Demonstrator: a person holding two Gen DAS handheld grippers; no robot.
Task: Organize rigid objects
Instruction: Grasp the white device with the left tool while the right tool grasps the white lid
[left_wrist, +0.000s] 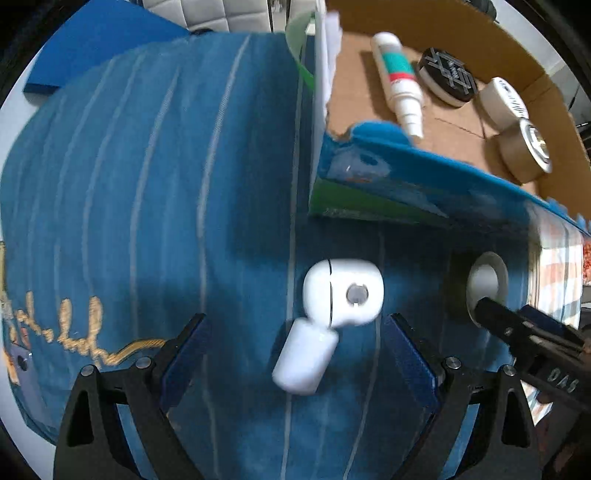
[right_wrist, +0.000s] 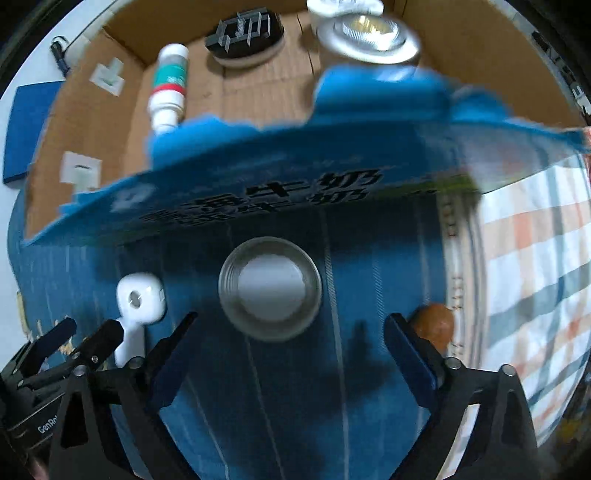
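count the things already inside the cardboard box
4: a white bottle at the left, a black round tin beside it, two tape-like rolls at the right; the box wall may hide more.

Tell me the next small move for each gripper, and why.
Probably lower and close: the left hand-held gripper stands open around the white plastic piece, the right hand-held gripper open over the round lidded jar, both on the blue cloth.

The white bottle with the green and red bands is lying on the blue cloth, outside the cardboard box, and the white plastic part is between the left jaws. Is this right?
Not quite. The right wrist view shows the white bottle lying inside the cardboard box, not on the blue cloth. The white plastic part does lie between the open left jaws.
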